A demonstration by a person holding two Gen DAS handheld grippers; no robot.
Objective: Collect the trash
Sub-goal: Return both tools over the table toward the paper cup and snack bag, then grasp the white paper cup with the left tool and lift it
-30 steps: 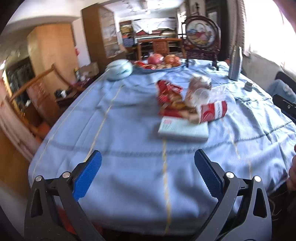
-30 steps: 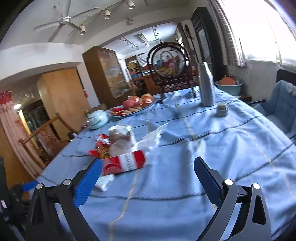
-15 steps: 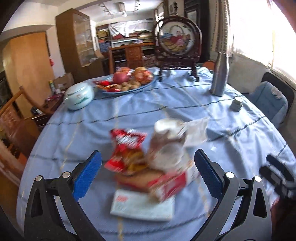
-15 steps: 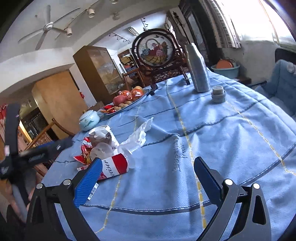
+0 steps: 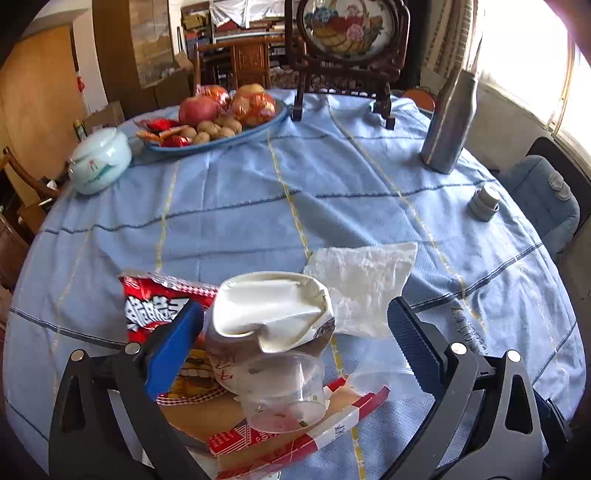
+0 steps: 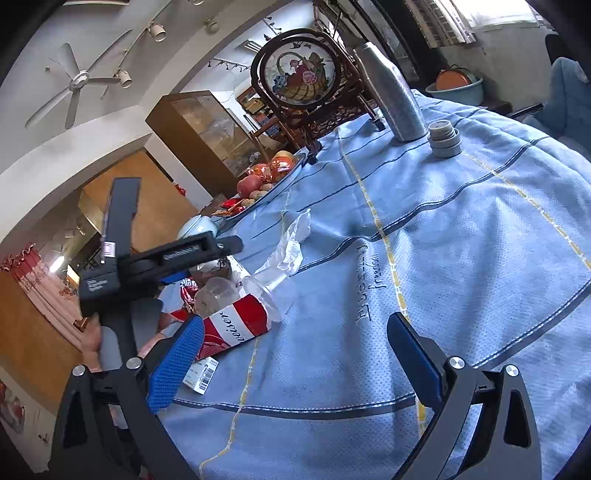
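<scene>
Bright daylight from blown-out window (image 5: 524,55) – sharp, fisheye-warped edges.

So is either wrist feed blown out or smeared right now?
Left wrist view: the bright window at upper right is blown out, the crumpled white paper cup is sharp. Right wrist view: sharp too, window strip overexposed, fisheye bends the light blue tablecloth.

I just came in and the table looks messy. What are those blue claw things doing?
A person is tidying trash off the table with a claw in each hand. The left claw has come in over the trash pile and its jaws have just been closing, with the crumpled paper cup between them, not squeezed yet. A clear plastic cup, a red snack bag and a red-and-white box lie right there too. The right claw hangs open over the blue tablecloth, holding nothing.
</scene>
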